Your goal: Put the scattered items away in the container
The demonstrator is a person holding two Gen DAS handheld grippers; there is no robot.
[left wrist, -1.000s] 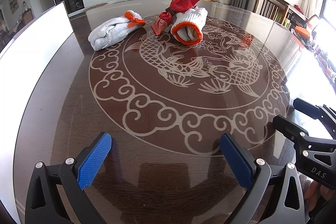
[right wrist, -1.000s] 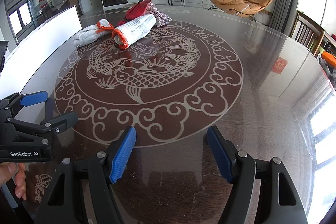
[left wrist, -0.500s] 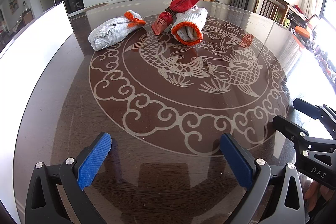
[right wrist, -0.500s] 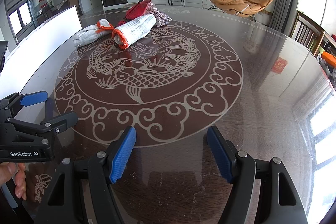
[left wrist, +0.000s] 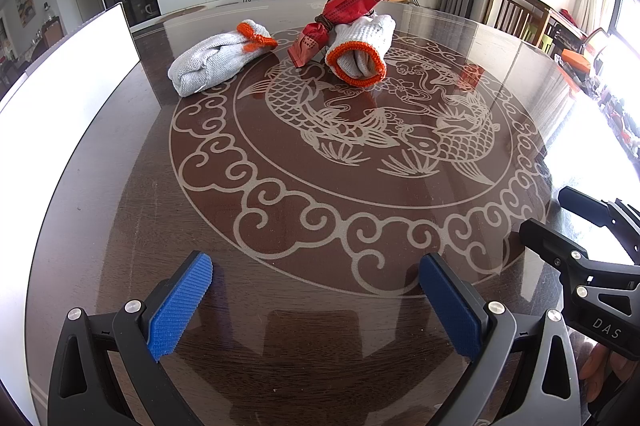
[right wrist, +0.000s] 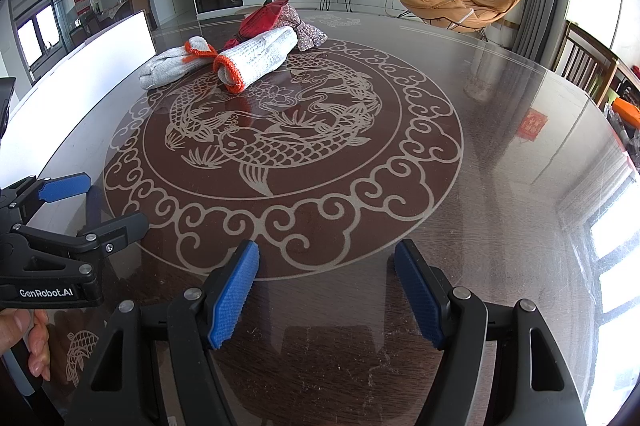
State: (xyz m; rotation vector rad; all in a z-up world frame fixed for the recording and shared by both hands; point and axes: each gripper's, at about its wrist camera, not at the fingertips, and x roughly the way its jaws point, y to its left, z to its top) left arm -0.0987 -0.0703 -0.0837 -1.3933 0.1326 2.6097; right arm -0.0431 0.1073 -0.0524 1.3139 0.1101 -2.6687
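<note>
No change from the earlier frames: nothing moved. Left tongs (left wrist: 316, 300) and right tongs (right wrist: 326, 292) both spread apart, empty, over the near edge of the dark glossy carp-patterned tabletop (left wrist: 360, 226). Two rolled grey knit gloves with orange cuffs (left wrist: 218, 60) (left wrist: 360, 46) and a red foil packet (left wrist: 340, 20) lie near the far edge. White flat-sided container (left wrist: 60, 78) sits along the left edge.

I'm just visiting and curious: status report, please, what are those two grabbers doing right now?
Left gripper open, empty. Right gripper open, empty. Two rolled gloves and red packet lie far across table, white container at left. Nothing in the way.
</note>
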